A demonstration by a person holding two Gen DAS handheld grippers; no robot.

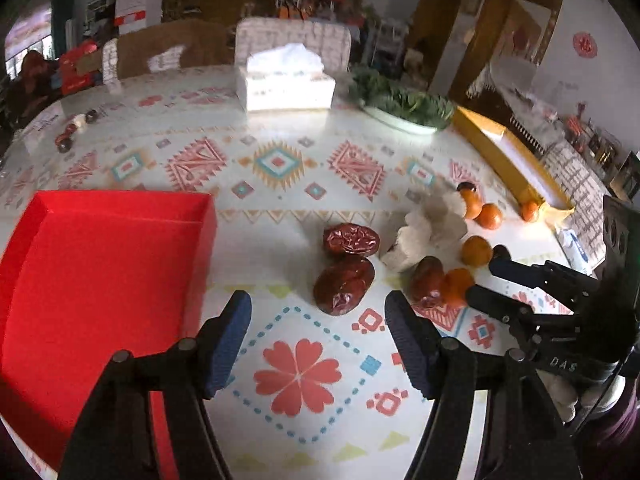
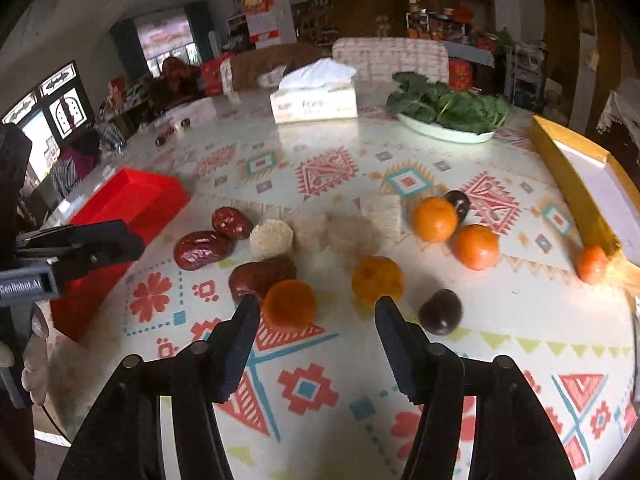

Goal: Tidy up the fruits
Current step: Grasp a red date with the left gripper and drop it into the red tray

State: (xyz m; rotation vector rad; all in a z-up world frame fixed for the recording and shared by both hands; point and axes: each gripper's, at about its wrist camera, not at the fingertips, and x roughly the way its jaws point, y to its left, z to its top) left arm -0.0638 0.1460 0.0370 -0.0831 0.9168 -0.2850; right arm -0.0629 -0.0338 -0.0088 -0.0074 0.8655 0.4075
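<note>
Both tools, left (image 1: pixel 318 320) and right (image 2: pixel 316 320), hang with jaws apart, gripping nothing, over the patterned tabletop (image 1: pixel 280 160). Wrinkled oval dates (image 1: pixel 344 284) lie slanted beside round tangerines (image 2: pixel 435 219), near the red tray (image 1: pixel 100 280).

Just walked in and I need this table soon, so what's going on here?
A person is sorting fruit with a two-finger tool in each hand. The left tool hangs open just short of two red dates, with an empty red tray to its left. The right tool is open too, nosing toward a small orange and a third date. Neither holds anything yet. More oranges, some dark round fruits and a yellow box sit further right on the patterned tablecloth.
</note>
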